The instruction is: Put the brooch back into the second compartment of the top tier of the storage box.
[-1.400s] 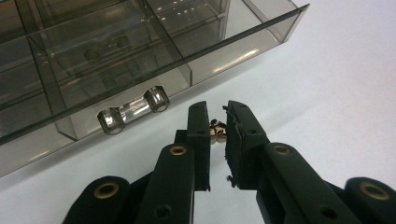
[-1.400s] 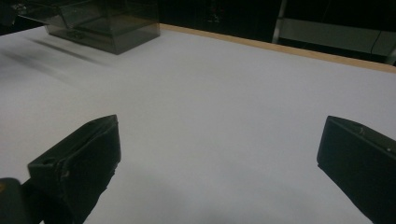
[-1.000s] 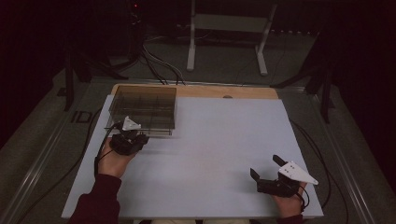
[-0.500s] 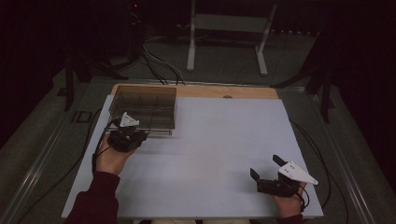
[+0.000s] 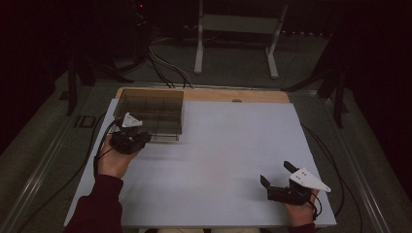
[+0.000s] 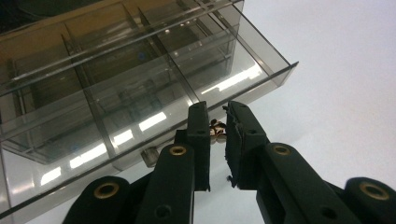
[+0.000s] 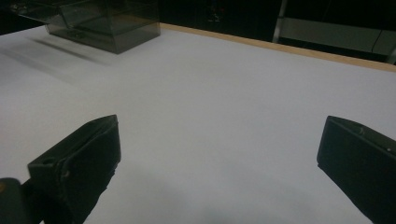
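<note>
At the box front, the left hand-held gripper pinches its small latch; the right hand-held gripper gapes wide over the bare counter.

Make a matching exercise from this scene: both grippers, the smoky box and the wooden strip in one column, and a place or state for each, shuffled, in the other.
Things:
1. left gripper
2. right gripper
3. smoky clear plastic compartment box
4. light wooden strip of the table's edge

Places or states:
A. fingers spread wide over bare white surface
B. along the far side of the white surface
C. fingers almost together at the box's front edge
D. far left corner of the white surface

Pairs: 1-C, 2-A, 3-D, 4-B
</note>
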`<action>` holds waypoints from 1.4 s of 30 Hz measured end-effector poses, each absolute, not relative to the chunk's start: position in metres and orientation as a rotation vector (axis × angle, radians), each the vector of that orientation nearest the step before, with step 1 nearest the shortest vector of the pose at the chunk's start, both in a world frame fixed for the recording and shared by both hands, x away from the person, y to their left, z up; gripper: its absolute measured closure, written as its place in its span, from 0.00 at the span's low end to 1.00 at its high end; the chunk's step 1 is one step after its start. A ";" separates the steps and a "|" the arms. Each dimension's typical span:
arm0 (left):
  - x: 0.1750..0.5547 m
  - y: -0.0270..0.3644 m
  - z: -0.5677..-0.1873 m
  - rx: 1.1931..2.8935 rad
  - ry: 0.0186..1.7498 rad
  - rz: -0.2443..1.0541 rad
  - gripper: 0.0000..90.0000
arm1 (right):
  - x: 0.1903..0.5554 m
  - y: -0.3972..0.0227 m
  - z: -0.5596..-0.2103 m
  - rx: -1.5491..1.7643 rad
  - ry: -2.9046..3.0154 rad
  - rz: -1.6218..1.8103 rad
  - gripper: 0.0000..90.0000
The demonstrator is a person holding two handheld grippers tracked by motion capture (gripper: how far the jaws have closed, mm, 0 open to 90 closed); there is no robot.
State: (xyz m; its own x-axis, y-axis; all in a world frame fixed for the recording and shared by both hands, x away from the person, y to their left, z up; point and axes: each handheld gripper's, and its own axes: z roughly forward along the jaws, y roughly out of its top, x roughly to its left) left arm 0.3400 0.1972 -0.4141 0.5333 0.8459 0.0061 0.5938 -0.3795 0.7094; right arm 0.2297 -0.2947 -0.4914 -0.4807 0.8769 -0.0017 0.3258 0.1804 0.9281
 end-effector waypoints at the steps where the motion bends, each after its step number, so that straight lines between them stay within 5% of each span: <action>1: 0.341 0.198 -0.413 2.113 1.160 0.493 0.90 | 0.230 -0.295 -0.491 1.128 1.906 1.287 0.00; 42: 0.373 0.211 -0.415 2.073 1.258 0.547 0.90 | 0.231 -0.295 -0.492 1.132 1.910 1.286 0.00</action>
